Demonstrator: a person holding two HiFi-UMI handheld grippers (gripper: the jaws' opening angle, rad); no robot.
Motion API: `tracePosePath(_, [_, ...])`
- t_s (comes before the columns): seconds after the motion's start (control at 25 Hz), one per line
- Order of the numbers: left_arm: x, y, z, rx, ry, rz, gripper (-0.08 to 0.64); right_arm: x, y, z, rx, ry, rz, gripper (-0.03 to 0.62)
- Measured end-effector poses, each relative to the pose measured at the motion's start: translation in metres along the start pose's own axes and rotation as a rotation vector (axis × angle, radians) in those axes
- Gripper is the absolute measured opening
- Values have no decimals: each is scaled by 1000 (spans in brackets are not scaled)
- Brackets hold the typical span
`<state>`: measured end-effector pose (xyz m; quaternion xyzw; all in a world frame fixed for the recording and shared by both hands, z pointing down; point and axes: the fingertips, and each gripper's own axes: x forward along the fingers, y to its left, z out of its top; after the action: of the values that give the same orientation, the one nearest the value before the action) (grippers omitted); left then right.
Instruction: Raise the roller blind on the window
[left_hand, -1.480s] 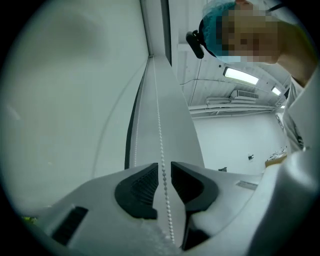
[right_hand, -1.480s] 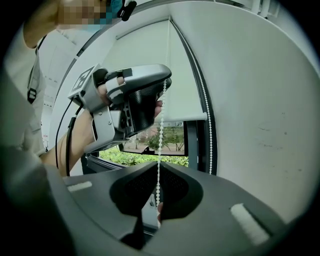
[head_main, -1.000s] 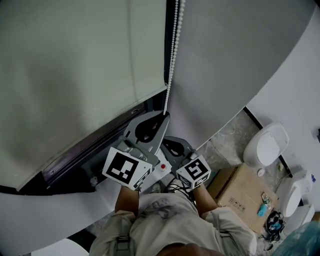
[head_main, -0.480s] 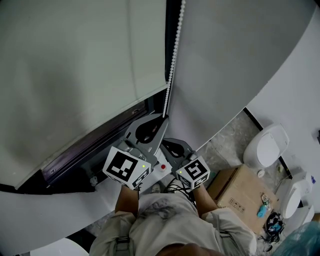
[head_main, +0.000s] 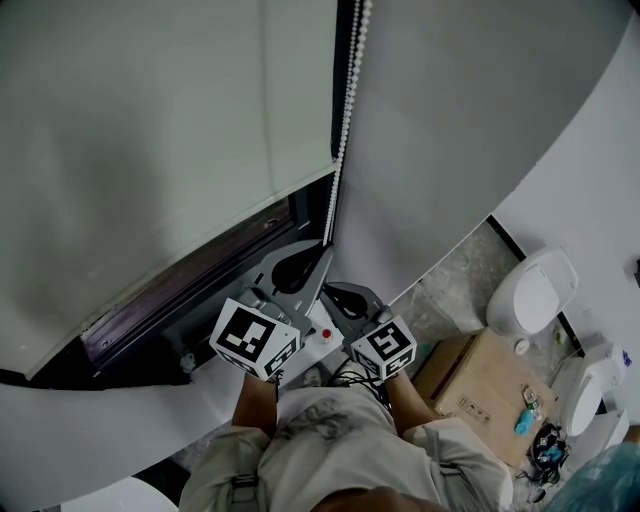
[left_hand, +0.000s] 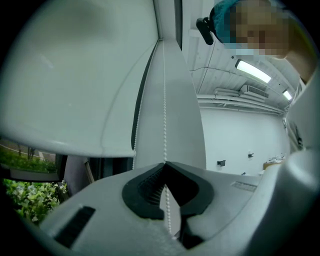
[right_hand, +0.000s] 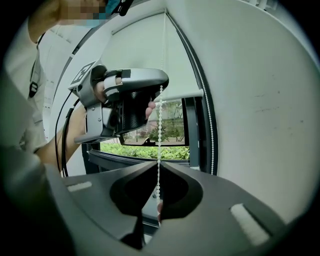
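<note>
The pale roller blind (head_main: 150, 130) hangs over the window, its bottom bar (left_hand: 95, 145) partway up. A white bead chain (head_main: 345, 90) runs down beside it. My left gripper (head_main: 324, 246) is shut on one strand of this chain (left_hand: 164, 100); the other strand (left_hand: 135, 115) hangs free to its left. Just below, my right gripper (head_main: 332, 290) is shut on the same strand (right_hand: 159, 130), with the left gripper (right_hand: 161, 86) seen above it. The free strand (right_hand: 207, 115) runs along the dark frame.
Below the blind, the dark window frame (head_main: 170, 305) and green bushes outside (right_hand: 145, 150) show. A white wall (head_main: 470, 120) stands right of the chain. On the floor at right are a cardboard box (head_main: 480, 385) and white rounded housings (head_main: 535, 290).
Both grippers have moved down a little with the chain, and the blind's bottom edge has risen slightly, so more dark window shows.
</note>
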<state>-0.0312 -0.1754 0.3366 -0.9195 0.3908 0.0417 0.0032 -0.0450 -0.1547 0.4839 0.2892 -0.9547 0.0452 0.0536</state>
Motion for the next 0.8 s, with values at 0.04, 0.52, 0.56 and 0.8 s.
tracePosePath(0.04, [0,1,-4,-7,4,3,12,0,0,-4,2,8,-1,20])
tracePosePath(0.52, [0,4,-46,-79,66,7,12,1,0,-45,48,86,-5,20])
tracePosePath(0.56, [-1,3,-49,-85,70,6,12,0,0,-47,50,92,-6,20])
tracePosePath(0.8, [-3,2,-65,-111,98,2,12,1,0,-63,65,130,-10,20])
